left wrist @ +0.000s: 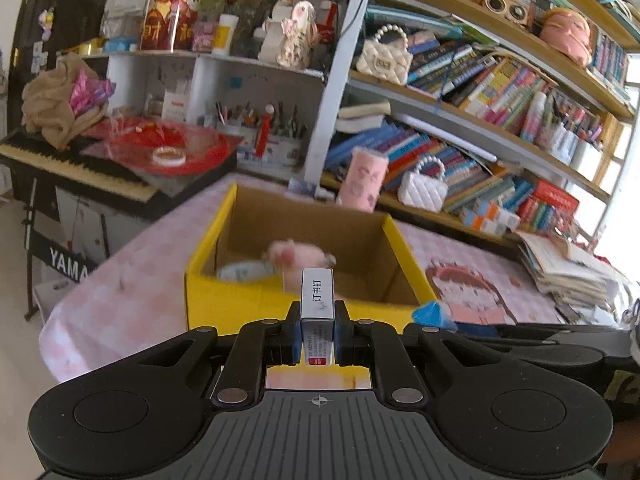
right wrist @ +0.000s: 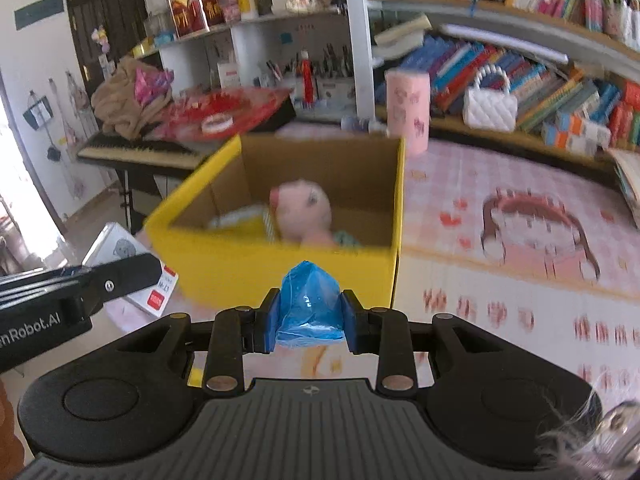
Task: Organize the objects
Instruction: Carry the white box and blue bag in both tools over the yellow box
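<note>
Pink plush toy (right wrist: pixel 306 210) inside yellow box (right wrist: pixel 256 262).

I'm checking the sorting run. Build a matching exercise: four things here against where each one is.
Things:
1. staple box
2. blue plastic bag
3. pink plush toy
4. pink cylinder

Places:
A. standing on the table behind the yellow box
B. inside the yellow box
C. in the left gripper
D. in the right gripper

Pairs: 1-C, 2-D, 3-B, 4-A
</note>
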